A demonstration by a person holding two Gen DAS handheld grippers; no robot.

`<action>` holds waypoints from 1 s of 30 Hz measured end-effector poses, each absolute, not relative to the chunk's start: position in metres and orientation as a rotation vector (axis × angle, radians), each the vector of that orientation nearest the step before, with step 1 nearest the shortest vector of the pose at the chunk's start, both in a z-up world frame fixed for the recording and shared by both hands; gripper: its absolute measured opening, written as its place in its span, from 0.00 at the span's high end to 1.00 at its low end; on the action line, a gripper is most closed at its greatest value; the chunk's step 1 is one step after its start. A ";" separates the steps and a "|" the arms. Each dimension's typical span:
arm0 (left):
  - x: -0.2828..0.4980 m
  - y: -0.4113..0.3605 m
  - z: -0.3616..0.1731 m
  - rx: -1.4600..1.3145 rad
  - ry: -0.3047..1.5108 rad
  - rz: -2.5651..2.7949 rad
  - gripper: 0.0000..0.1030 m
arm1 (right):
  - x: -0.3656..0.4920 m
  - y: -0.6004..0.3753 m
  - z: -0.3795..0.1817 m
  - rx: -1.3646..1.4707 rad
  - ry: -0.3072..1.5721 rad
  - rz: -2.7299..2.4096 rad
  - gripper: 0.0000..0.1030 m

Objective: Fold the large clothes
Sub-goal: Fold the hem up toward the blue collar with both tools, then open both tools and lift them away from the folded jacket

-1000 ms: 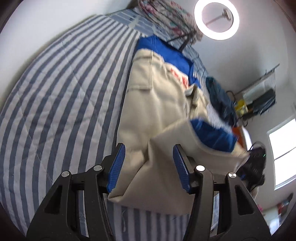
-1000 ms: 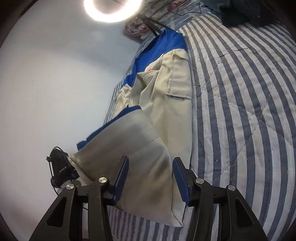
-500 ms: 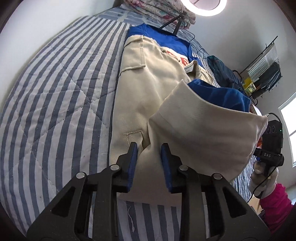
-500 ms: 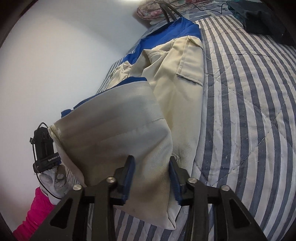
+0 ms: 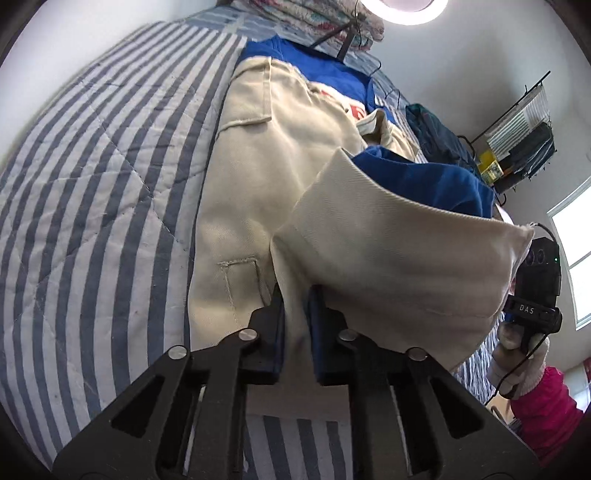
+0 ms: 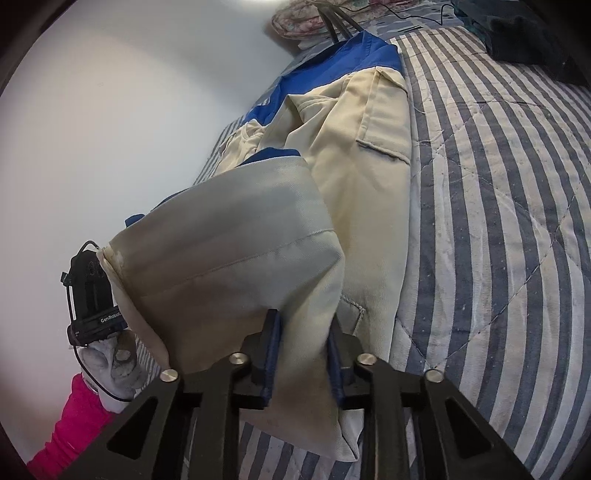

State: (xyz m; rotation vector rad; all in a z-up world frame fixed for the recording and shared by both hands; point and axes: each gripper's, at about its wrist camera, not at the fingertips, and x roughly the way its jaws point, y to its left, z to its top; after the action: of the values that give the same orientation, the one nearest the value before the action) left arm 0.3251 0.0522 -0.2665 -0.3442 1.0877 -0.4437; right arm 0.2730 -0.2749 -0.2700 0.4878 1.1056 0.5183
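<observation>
Left gripper (image 5: 295, 295) pinching the near hem of the jacket (image 5: 258, 177), jaws just drawn in to a narrow slit with beige cloth pressed between the blue pads. Right gripper (image 6: 301, 332) likewise clamped on a thicker bunch of the same hem, jaws just closed, gap a touch wider. Jacket lying lengthwise on the quilt (image 5: 92, 184), beige with blue at the far end, near corner lifted and curling over with blue lining showing.

From the left wrist only: ring light (image 5: 402, 11) up top, wire rack (image 5: 517, 140) on the far right wall, window (image 5: 576, 258) at right, red lettering on the jacket front, too small to read. "DAS" legible on the other gripper's body, gloved hand (image 5: 517, 354) and pink sleeve (image 5: 543, 406) below it.

From the right wrist only: bare white wall at left, "GenRobot" partly readable on the opposite gripper, dark clothes (image 6: 524, 33) heaped at the far right corner.

Blue-and-white striped quilt, stitched in diamonds, with a folded floral blanket (image 5: 314, 18) at the far end.
</observation>
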 end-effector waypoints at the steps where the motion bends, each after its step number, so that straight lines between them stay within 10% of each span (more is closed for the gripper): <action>1: 0.321 0.055 -0.263 -0.364 1.073 -0.431 0.94 | 0.272 -0.277 -0.268 0.507 1.100 0.517 0.93; 23: 0.326 0.106 -0.258 -0.351 0.954 -0.157 0.97 | 0.255 -0.295 -0.269 0.465 1.078 0.358 0.98; 30: 0.300 0.102 -0.236 -0.320 0.925 -0.199 0.97 | 0.236 -0.295 -0.240 0.347 1.057 0.307 0.75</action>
State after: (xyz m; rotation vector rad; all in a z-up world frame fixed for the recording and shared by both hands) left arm 0.3004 0.1023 -0.2359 -0.3204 0.9254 -0.1993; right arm 0.2357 -0.2948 -0.2404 0.3475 1.0572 0.3067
